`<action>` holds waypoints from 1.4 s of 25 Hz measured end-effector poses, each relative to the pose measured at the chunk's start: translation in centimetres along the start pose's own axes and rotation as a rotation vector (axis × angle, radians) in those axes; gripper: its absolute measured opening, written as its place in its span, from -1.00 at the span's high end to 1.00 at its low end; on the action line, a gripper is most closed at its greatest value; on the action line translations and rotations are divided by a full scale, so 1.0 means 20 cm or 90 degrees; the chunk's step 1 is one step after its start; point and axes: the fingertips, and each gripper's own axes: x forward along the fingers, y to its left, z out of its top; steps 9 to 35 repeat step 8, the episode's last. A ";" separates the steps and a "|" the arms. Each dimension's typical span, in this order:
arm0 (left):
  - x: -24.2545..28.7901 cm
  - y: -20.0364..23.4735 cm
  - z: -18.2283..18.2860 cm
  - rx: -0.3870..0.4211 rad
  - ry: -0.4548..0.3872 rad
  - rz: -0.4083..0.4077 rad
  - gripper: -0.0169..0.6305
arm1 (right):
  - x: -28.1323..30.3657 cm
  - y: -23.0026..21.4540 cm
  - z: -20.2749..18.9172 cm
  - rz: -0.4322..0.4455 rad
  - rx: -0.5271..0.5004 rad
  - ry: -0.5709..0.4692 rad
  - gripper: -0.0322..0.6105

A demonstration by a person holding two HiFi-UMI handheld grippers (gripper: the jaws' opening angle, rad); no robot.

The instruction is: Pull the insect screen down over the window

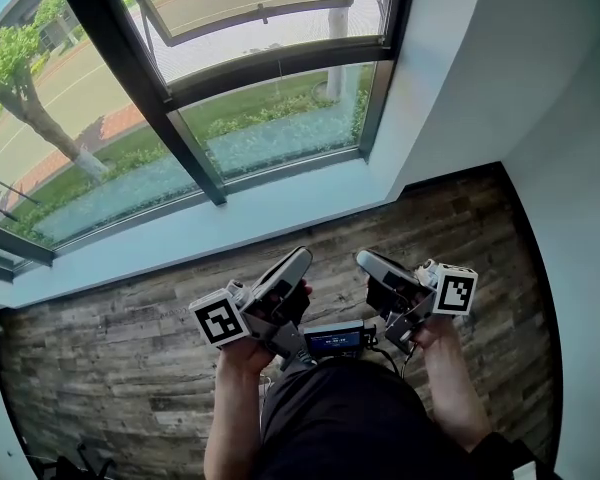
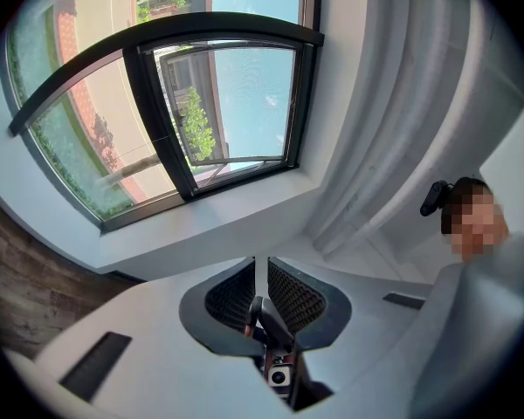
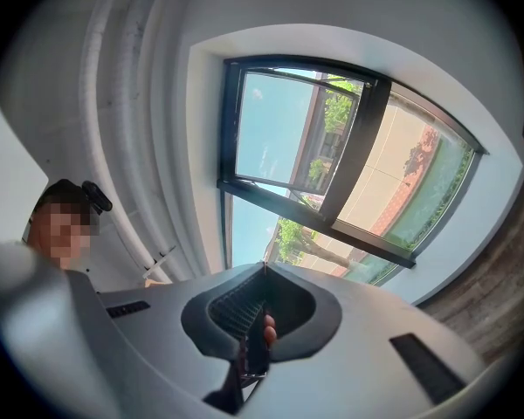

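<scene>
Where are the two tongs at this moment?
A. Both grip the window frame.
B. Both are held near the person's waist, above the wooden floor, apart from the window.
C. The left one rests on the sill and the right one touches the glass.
B: in the head view the left tongs and the right tongs sit by the person's waist over the wooden floor, short of the window.
</scene>
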 end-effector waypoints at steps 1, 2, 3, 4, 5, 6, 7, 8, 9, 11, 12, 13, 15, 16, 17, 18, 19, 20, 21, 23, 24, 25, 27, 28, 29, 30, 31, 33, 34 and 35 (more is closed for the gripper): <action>0.00 0.00 0.00 0.000 0.000 0.000 0.82 | 0.00 0.00 0.00 0.000 -0.001 0.002 0.87; 0.00 0.00 0.00 -0.001 0.000 0.000 0.82 | 0.00 0.00 0.00 0.000 -0.001 0.003 0.87; 0.00 0.00 0.00 -0.001 0.000 0.001 0.82 | 0.01 0.01 0.00 0.000 -0.001 0.005 0.87; 0.00 0.00 0.00 -0.002 0.000 0.001 0.82 | 0.01 0.01 0.00 0.000 -0.002 0.005 0.87; 0.00 0.00 0.00 -0.002 0.000 0.001 0.82 | 0.01 0.01 -0.01 0.000 -0.003 0.006 0.87; 0.00 0.00 0.00 -0.002 0.000 0.001 0.82 | 0.01 0.01 -0.01 0.001 -0.004 0.007 0.87; 0.00 0.00 0.00 -0.003 0.000 0.001 0.82 | 0.01 0.01 -0.01 0.002 -0.004 0.007 0.87; 0.00 0.01 0.00 -0.003 0.000 0.001 0.82 | 0.02 0.01 -0.01 0.002 -0.005 0.008 0.87; 0.00 0.01 0.00 -0.003 0.000 0.001 0.82 | 0.02 0.01 -0.01 0.002 -0.005 0.008 0.87; 0.00 0.01 0.00 -0.003 0.000 0.001 0.82 | 0.02 0.01 -0.01 0.002 -0.005 0.008 0.87; 0.00 0.01 0.00 -0.003 0.000 0.001 0.82 | 0.02 0.01 -0.01 0.002 -0.005 0.008 0.87; 0.00 0.01 0.00 -0.003 0.000 0.001 0.82 | 0.02 0.01 -0.01 0.002 -0.005 0.008 0.87; 0.00 0.01 0.00 -0.003 0.000 0.001 0.82 | 0.02 0.01 -0.01 0.002 -0.005 0.008 0.87; 0.00 0.01 0.00 -0.003 0.000 0.001 0.82 | 0.02 0.01 -0.01 0.002 -0.005 0.008 0.87; 0.00 0.01 0.00 -0.003 0.000 0.001 0.82 | 0.02 0.01 -0.01 0.002 -0.005 0.008 0.87; 0.00 0.01 0.00 -0.003 0.000 0.001 0.82 | 0.02 0.01 -0.01 0.002 -0.005 0.008 0.87; 0.00 0.01 0.00 -0.003 0.000 0.001 0.82 | 0.02 0.01 -0.01 0.002 -0.005 0.008 0.87; 0.00 0.01 0.00 -0.003 0.000 0.001 0.82 | 0.02 0.01 -0.01 0.002 -0.005 0.008 0.87; 0.00 0.01 0.00 -0.003 0.000 0.001 0.82 | 0.02 0.01 -0.01 0.002 -0.005 0.008 0.87; 0.00 0.01 0.00 -0.003 0.000 0.001 0.82 | 0.02 0.01 -0.01 0.002 -0.005 0.008 0.87; 0.00 0.01 0.00 -0.003 0.000 0.001 0.82 | 0.02 0.01 -0.01 0.002 -0.005 0.008 0.87; 0.00 0.01 0.00 -0.003 0.000 0.001 0.82 | 0.02 0.01 -0.01 0.002 -0.005 0.008 0.87; 0.00 0.01 0.00 -0.003 0.000 0.001 0.82 | 0.02 0.01 -0.01 0.002 -0.005 0.008 0.87; 0.00 0.01 0.00 -0.003 0.000 0.001 0.82 | 0.02 0.01 -0.01 0.002 -0.005 0.008 0.87; 0.00 0.01 0.00 -0.003 0.000 0.001 0.82 | 0.02 0.01 -0.01 0.002 -0.005 0.008 0.87; 0.00 0.01 0.00 -0.003 0.000 0.001 0.82 | 0.02 0.01 -0.01 0.002 -0.005 0.008 0.87; 0.00 0.01 0.00 -0.003 0.000 0.001 0.82 | 0.02 0.01 -0.01 0.002 -0.005 0.008 0.87; 0.00 0.01 0.00 -0.003 0.000 0.001 0.82 | 0.02 0.01 -0.01 0.002 -0.005 0.008 0.87; 0.00 0.01 0.00 -0.003 0.000 0.001 0.82 | 0.02 0.01 -0.01 0.002 -0.005 0.008 0.87; 0.00 0.01 0.00 -0.003 0.000 0.001 0.82 | 0.02 0.01 -0.01 0.002 -0.005 0.008 0.87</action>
